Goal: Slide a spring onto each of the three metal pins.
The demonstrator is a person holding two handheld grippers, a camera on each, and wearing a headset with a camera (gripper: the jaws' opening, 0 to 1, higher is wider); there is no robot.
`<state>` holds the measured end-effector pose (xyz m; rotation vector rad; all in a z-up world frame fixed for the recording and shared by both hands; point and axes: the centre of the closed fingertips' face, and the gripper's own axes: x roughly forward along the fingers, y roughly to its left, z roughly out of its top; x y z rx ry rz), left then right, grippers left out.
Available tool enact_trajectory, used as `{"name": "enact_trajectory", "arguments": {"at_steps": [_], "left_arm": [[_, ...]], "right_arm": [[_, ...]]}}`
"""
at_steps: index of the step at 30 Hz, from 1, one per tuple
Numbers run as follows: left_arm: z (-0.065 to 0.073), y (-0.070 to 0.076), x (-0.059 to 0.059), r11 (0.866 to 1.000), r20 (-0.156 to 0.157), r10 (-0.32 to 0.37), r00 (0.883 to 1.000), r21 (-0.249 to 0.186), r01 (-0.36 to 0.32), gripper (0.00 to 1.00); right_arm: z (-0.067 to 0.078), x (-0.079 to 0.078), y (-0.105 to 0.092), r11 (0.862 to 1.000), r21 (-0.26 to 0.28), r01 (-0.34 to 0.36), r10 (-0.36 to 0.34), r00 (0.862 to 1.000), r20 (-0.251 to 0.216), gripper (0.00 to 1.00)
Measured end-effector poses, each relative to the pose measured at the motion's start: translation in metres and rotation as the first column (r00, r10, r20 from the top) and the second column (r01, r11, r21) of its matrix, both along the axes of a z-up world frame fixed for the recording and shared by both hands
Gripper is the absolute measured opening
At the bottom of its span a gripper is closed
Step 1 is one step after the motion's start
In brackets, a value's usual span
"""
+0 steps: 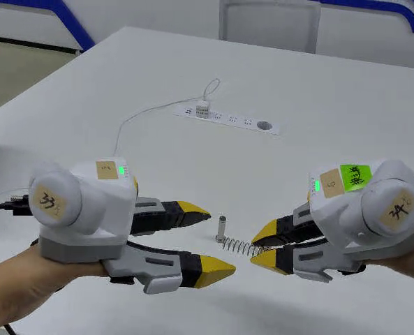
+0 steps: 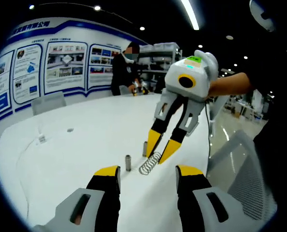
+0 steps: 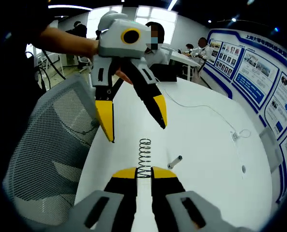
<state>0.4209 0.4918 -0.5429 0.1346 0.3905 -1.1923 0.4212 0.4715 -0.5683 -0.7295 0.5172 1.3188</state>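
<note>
The right claw (image 1: 254, 251) is clamping one end of a spring (image 1: 238, 246), its jaws drawn together on the coil. It is holding the spring out nearly level, low over the tabletop (image 1: 297, 160). The spring's free end is reaching to just beside the foot of a metal pin (image 1: 221, 226), on the side of the pin nearer the person. Whether the coil is touching the pin I cannot tell. The pin is standing upright on the tabletop and is carrying nothing.

The left claw (image 1: 220, 239) is hovering on the far side of the pin from the right claw. Its jaws are spread wide and gripping nothing, with one tip lying beyond the pin and the other nearer the person. In the left gripper view a second small grey upright is showing past the pin, close to the right claw's tips. It may be another pin, but it is too small to be sure.

Judging from this, the person is working on bringing a spring to a pin. With no pin seen wearing a spring, the task is looking to be at an early stage.

The next move is calling for the free end to be raised above the pin's top. The spring then needs tipping towards upright until its bore is lining up with the pin, and lowering over it. The coil is likely to be floppy, so the open left claw may be needed to steady the free end or the pin.
</note>
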Motion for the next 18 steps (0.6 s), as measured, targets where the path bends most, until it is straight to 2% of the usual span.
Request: {"name": "enact_trajectory", "arguments": {"at_steps": [2,4,12,18], "left_arm": [[-0.002,-0.002,-0.003,1.0,-0.004,-0.018,1.0,0.008,0.018,0.42],[-0.001,-0.004,-0.007,1.0,-0.012,-0.03,0.999,-0.005,0.03,0.38],[-0.005,-0.009,-0.015,0.998,-0.016,-0.062,0.998,0.002,0.062,0.3],[-0.004,-0.009,-0.019,0.997,-0.028,-0.079,0.996,-0.008,0.079,0.22]], "right_arm": [[0.002,-0.003,0.0,1.0,0.002,-0.02,0.02,1.0,0.008,0.11],[0.002,-0.008,0.001,0.999,0.007,-0.042,0.042,0.999,0.004,0.11],[0.006,-0.02,0.009,0.995,0.025,-0.095,0.095,0.995,-0.001,0.11],[0.01,-0.024,0.014,0.992,0.04,-0.121,0.121,0.993,0.006,0.11]]}}
